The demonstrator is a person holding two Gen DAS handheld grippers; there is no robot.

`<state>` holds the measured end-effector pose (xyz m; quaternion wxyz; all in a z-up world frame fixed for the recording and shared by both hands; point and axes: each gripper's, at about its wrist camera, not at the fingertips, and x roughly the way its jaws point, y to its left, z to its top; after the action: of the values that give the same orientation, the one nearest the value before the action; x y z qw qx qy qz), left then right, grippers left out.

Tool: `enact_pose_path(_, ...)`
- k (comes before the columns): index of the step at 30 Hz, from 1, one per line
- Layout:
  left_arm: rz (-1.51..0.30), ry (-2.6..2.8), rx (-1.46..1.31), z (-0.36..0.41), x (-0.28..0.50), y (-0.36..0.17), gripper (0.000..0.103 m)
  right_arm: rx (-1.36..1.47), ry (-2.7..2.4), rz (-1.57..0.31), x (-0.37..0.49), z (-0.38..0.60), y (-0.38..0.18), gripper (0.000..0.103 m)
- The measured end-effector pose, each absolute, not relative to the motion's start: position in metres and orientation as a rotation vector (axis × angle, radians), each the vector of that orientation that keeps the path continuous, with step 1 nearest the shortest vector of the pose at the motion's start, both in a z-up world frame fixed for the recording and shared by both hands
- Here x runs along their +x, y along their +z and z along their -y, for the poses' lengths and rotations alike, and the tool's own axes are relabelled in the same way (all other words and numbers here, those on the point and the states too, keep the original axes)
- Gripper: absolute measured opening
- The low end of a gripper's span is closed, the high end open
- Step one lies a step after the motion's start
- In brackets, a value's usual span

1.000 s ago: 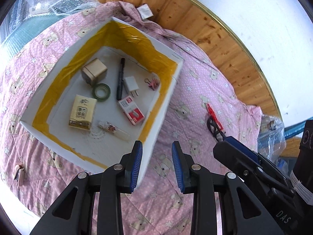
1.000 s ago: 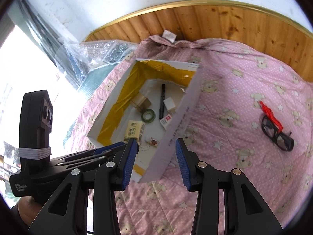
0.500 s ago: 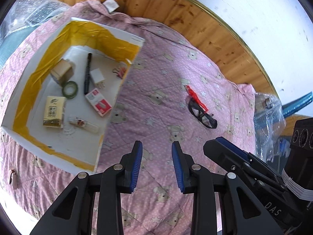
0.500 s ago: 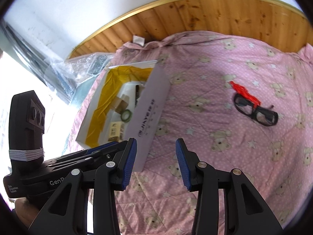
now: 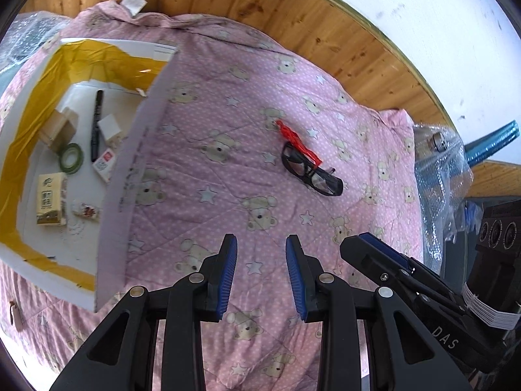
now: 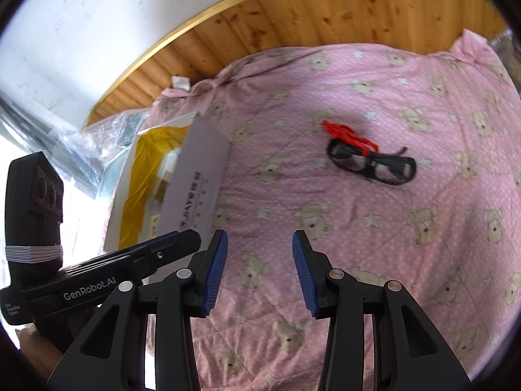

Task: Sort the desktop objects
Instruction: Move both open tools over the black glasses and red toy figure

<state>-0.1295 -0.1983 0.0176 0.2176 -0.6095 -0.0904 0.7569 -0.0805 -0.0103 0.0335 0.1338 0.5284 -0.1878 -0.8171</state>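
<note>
Both tongs hang above the pink bear-print quilt (image 5: 228,104) and are released, with nothing between the blue pads. The left tongs (image 5: 261,277) and the right tongs (image 6: 259,270) are well apart from the black glasses (image 6: 373,163), which lie on the quilt with a red cord (image 6: 350,135) on the frame. At the left stands the white box (image 5: 130,169) with yellow tape inside; in it lie a black marker (image 5: 96,123), a green tape roll (image 5: 71,158) and small packets

One glasses (image 5: 312,171), one box (image 5: 136,150), two tongs (image 5: 261,273).
</note>
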Motion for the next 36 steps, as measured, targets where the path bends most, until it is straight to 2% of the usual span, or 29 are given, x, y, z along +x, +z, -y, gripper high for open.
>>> enact_pose_path(20,0.12,2.013,-1.738,0.125,-0.155,-0.013,0.033,1.616,-2.383,0.721,-0.107,-0.052,-0.012,0.045)
enact_pose_path(36,0.095,1.97,-1.816,0.1,-0.192,-0.046,0.034,1.707,-2.34,0.799,-0.134,-0.075,-0.056,0.046)
